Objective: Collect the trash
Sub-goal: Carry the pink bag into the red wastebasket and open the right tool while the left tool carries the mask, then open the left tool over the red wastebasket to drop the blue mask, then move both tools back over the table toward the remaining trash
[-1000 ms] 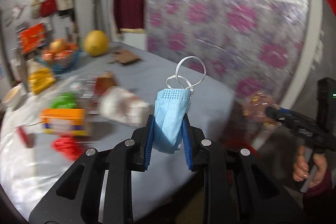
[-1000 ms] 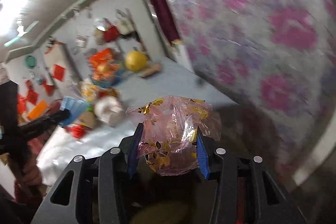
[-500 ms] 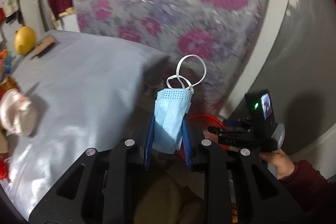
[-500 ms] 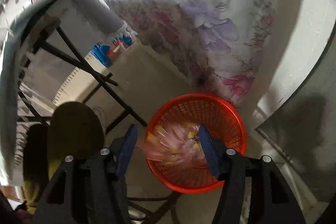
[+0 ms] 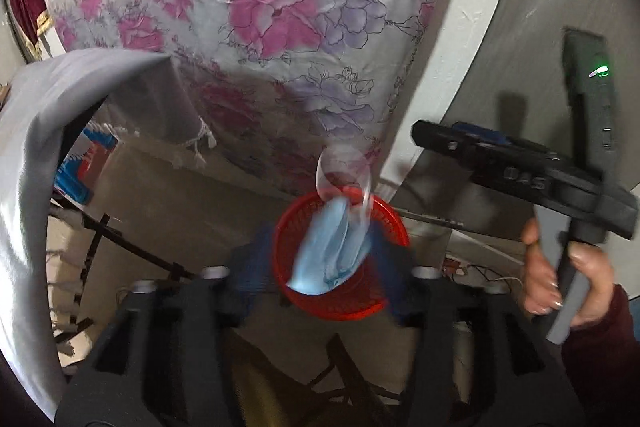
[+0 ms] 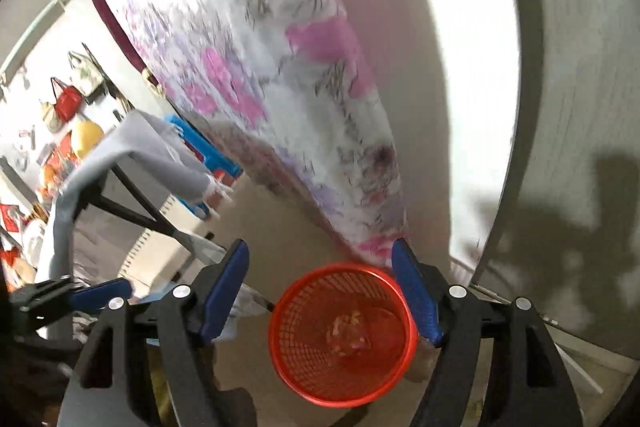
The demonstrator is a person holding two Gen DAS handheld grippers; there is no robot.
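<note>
Round red plastic mesh basket on floor. Crinkled clear wrapper lies inside. Pleated blue face mask, white loops, loose above basket between left gripper fingers, opening. Right gripper fingers opening, empty.

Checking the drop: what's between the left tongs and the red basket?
The blue face mask, blurred, loose between the opening left tongs, above the red basket; left wrist view.

Both fisheye views bend straight lines and darken to black at the corners. In the right wrist view the wall blows out to white glare, with a hard shadow to its right. The left wrist view is dimmer; the blue mask smears, probably from motion blur.
</note>
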